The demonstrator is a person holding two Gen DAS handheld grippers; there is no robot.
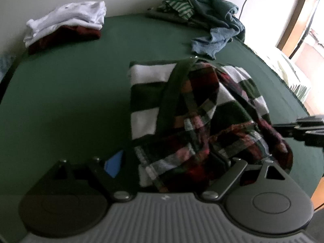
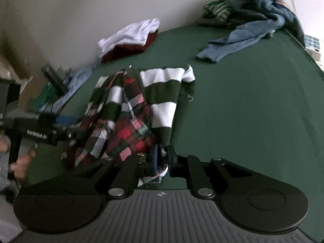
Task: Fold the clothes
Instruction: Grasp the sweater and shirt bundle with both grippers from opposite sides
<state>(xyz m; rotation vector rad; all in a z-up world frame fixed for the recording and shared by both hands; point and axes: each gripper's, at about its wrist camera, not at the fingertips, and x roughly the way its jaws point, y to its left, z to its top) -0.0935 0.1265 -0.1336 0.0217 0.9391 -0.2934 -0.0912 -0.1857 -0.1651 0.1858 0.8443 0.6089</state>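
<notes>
A red-and-green plaid garment [image 1: 194,121] lies crumpled over a green-and-white striped garment [image 1: 145,93] on the green cover [image 1: 70,101]. My left gripper [image 1: 172,158] is open wide, and the plaid cloth lies between its fingers without the blue pad [image 1: 114,166] touching it. From the right wrist view the plaid garment [image 2: 129,133] and the striped garment [image 2: 164,93] sit just ahead. My right gripper [image 2: 163,158] has its jaws slightly apart, with a hem of cloth lying loose in the narrow gap. The left gripper [image 2: 46,133] shows at the left, held by a hand [image 2: 20,162].
A folded stack of white and dark red clothes [image 1: 66,24] sits at the far left by the wall. A heap of unfolded clothes [image 1: 212,14] with a blue sweater [image 1: 212,40] lies at the far right. Bright windows stand beyond the cover's right edge.
</notes>
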